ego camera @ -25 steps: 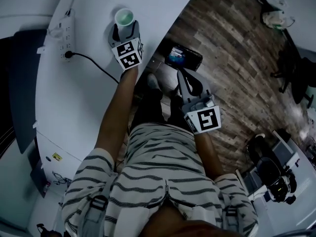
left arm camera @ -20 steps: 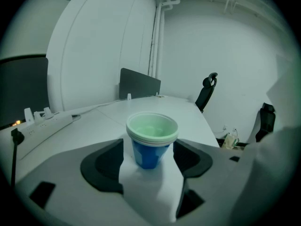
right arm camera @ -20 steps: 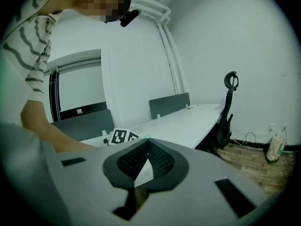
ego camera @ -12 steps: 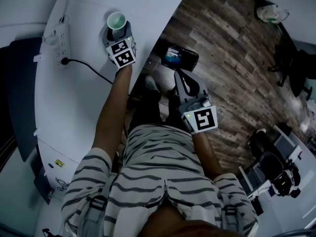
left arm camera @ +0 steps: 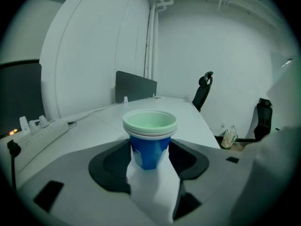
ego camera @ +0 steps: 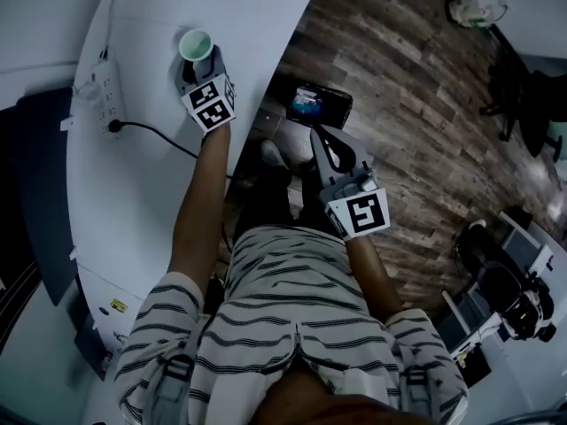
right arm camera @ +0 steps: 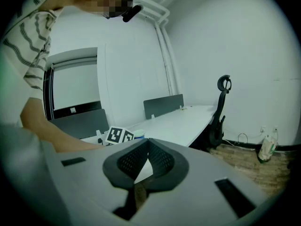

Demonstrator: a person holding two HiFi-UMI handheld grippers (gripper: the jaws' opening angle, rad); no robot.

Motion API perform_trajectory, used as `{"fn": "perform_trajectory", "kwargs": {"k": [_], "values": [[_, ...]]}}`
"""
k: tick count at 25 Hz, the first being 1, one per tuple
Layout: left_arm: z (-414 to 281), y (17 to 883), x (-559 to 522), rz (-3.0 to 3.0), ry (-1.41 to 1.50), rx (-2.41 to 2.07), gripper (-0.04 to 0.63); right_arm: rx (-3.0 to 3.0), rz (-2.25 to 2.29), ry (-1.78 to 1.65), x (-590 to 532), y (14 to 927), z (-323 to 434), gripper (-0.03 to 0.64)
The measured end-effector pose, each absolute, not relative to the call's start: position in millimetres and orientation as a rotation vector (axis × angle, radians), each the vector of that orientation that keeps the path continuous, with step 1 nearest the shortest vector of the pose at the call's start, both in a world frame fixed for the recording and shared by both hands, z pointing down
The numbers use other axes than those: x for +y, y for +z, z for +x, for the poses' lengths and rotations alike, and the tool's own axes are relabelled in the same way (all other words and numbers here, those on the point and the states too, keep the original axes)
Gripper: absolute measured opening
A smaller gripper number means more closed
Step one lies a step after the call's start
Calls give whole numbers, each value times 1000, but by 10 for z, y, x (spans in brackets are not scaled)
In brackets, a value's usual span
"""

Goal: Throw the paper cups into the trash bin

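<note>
Cups: I see the stacked paper cups (left arm camera: 149,147) upright on the white desk (ego camera: 257,16), near the power strip (ego camera: 100,91) | Left: my left gripper (ego camera: 198,60) is closing, cups between its jaws, not yet squeezed | Right: my right gripper (right arm camera: 147,149) is clenched and empty, well apart from the power strip
</note>
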State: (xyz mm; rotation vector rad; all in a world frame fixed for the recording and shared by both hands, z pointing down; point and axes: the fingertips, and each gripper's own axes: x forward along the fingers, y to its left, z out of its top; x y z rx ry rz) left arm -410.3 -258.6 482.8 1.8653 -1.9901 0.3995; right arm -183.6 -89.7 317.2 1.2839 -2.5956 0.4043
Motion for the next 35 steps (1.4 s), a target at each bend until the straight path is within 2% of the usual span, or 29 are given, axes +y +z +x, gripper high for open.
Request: {"fn": "perform_trajectory", "kwargs": {"k": [15,35], "values": [[-3781,4287,-2388,1913,322,-1990,267,-2597,1345,377,-858,2991,-1500,17],[-2864,3374,-1953,2098,239,-1948,267,-2626,1499,328,-793,2535,-796,17]]}}
